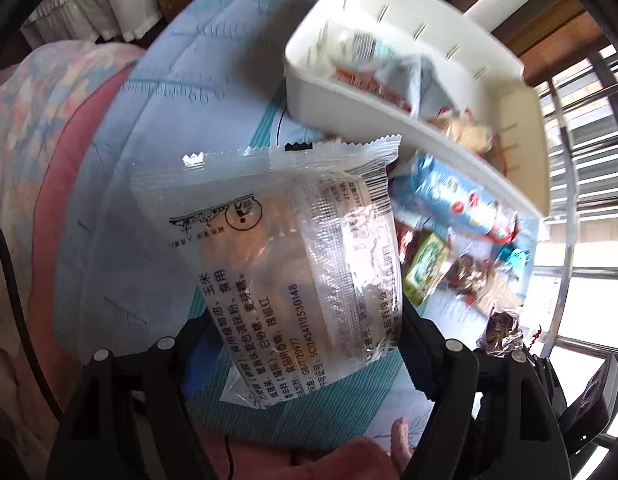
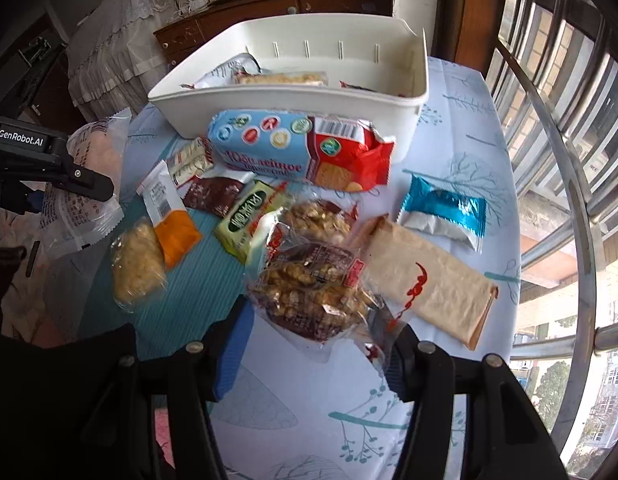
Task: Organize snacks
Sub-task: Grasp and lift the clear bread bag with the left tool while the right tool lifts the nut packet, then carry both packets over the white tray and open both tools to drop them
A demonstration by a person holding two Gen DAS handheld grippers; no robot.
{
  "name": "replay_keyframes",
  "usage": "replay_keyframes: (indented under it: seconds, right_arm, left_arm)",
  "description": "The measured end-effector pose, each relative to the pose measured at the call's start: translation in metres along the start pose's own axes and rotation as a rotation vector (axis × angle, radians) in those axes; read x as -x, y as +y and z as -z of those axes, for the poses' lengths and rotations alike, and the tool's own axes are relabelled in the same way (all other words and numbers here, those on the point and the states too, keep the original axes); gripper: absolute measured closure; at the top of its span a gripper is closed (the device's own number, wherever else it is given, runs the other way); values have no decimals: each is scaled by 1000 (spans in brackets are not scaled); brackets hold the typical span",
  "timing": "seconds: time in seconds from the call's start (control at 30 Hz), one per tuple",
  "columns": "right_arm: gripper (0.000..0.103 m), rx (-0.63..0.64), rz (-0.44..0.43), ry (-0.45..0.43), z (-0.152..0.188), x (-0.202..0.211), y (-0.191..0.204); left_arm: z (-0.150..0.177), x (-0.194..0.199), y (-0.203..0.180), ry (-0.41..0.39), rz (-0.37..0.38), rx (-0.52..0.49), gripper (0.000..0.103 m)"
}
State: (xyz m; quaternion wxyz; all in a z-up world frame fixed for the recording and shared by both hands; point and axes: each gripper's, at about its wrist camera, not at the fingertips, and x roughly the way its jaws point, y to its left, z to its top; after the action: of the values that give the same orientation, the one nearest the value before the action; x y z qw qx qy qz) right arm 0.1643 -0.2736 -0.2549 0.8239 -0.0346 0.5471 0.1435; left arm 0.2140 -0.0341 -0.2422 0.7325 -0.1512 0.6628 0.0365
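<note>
Two packets are in my grip: my left hand-held gripper (image 1: 305,344) is clamped on a clear cake packet (image 1: 285,256), lifted off the desk (image 2: 461,128) near the white bin (image 2: 293,92), and my right hand-held gripper (image 2: 317,344) pinches a crinkly nut-brittle bag (image 2: 313,288). Both feel light, slippery and crushable to me, so I'd hold by the sealed edges.

Daylight enters from the barred window (image 2: 557,128) at right, blown out white low in the left wrist view. White bin (image 1: 409,64) there smeared by motion blur; clear wrapper (image 1: 293,248) sharp, with glare. Fisheye bends edges; corners black. Right wrist view crisp, shadows soft.
</note>
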Motion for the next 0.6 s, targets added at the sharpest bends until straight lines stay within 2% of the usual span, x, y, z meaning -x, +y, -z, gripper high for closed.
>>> replay_keyframes:
  seconds: [0.3, 0.6]
  right_arm:
    - [44, 19, -17, -126, -45, 22, 24]
    - [44, 36, 8, -233, -85, 44, 40]
  left_arm:
    - [-20, 57, 11, -226, 108, -119, 26]
    - [-46, 91, -12, -347, 145, -261, 26]
